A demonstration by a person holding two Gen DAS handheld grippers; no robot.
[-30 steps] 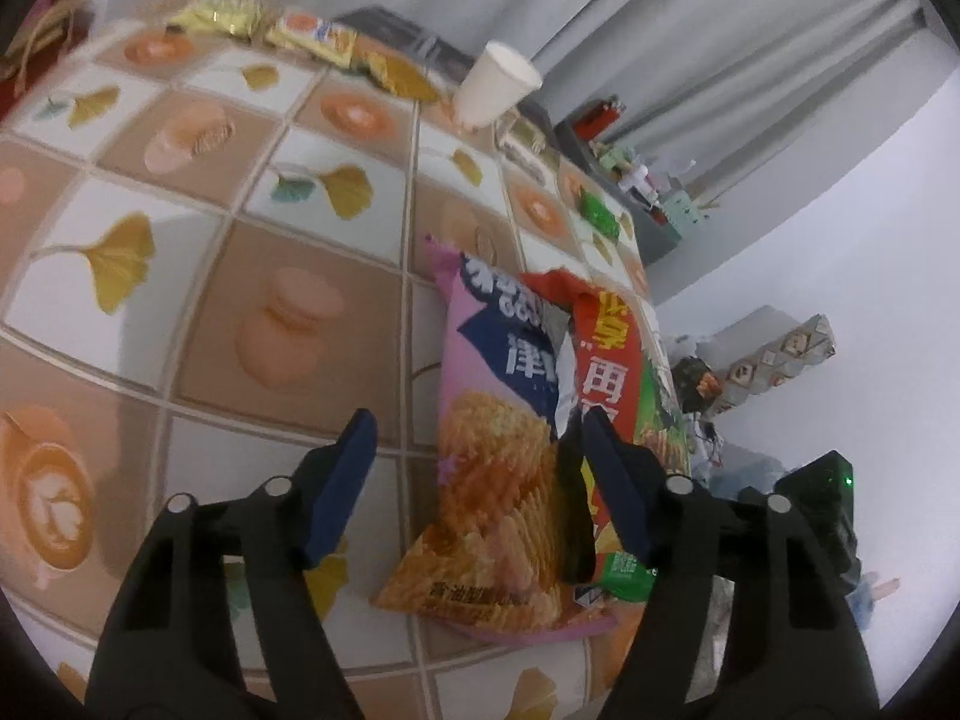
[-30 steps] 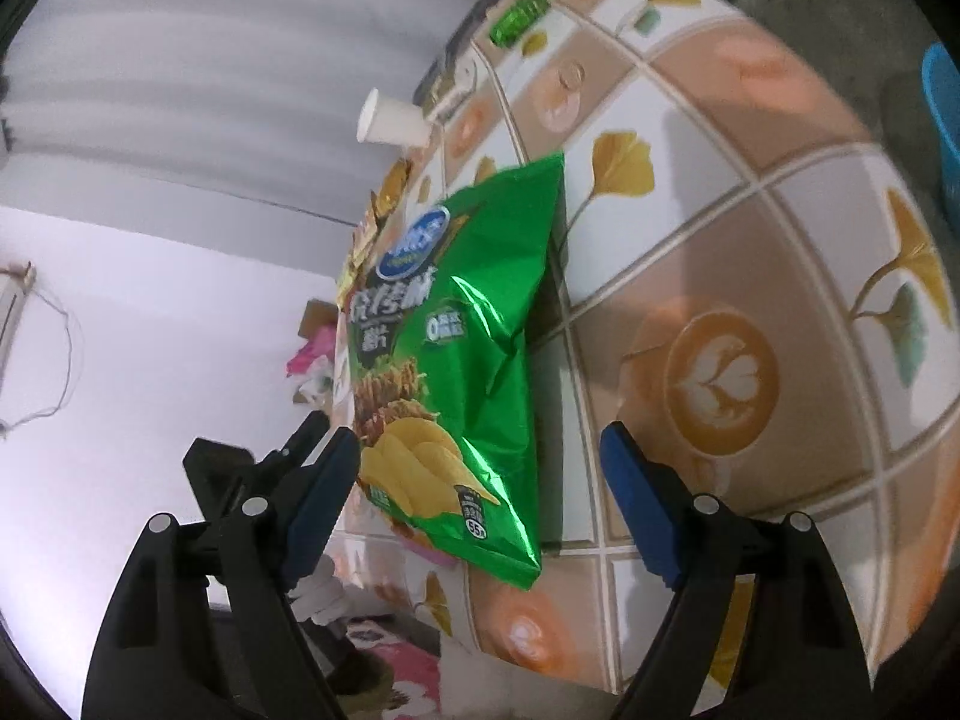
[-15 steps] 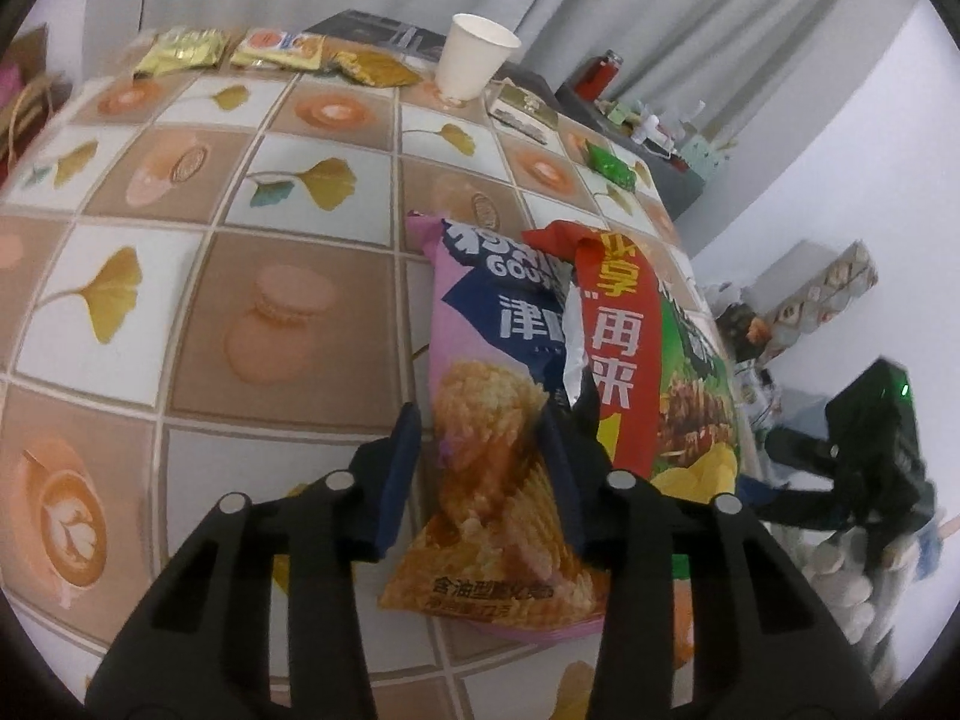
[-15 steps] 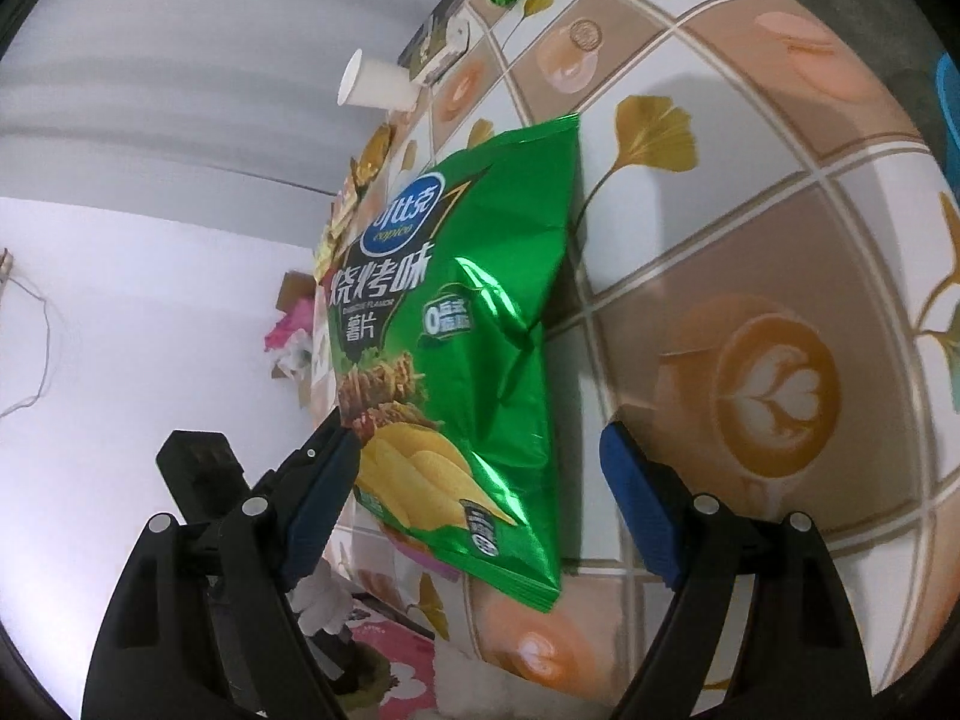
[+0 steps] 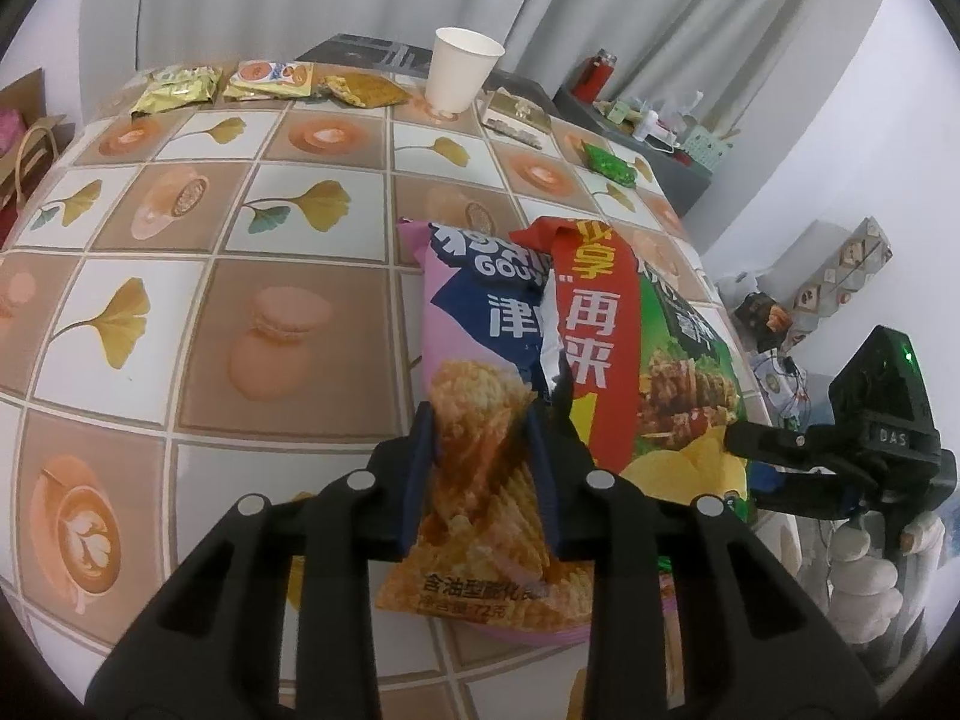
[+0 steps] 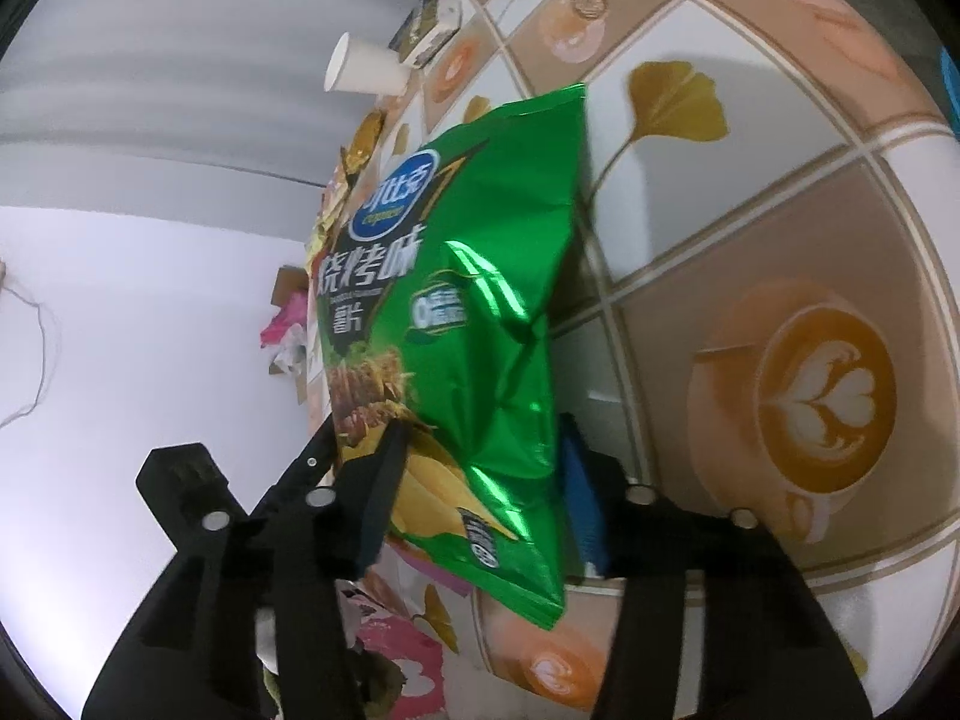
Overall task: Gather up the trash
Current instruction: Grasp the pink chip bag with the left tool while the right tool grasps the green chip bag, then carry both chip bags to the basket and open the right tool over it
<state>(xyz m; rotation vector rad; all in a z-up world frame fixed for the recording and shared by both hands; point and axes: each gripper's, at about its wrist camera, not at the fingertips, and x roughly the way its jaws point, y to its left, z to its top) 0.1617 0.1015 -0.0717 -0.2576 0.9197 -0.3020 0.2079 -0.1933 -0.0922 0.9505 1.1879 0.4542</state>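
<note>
A pink chip bag point(image 5: 474, 324) lies on the tiled tablecloth point(image 5: 288, 324), overlapped by a red bag point(image 5: 594, 312) and a green chip bag point(image 5: 684, 378). My left gripper point(image 5: 480, 420) is closing, and its pads press the pink bag's lower half from both sides. In the right wrist view the green chip bag point(image 6: 480, 276) bulges between the fingers of my right gripper point(image 6: 483, 429), which is closing with both pads against the bag's edges. The left wrist view shows the right gripper point(image 5: 744, 450) at the green bag's near right corner.
A white paper cup point(image 5: 459, 69) stands at the table's far edge, with several snack packets point(image 5: 267, 75) to its left. A small green wrapper point(image 5: 609, 165) lies at the far right. A gloved hand point(image 5: 864, 576) holds the right gripper beyond the table's right edge.
Both grippers have closed in from wide open. The left one now pinches the pink bag, which has crumpled. The right one has come in on the green bag.
</note>
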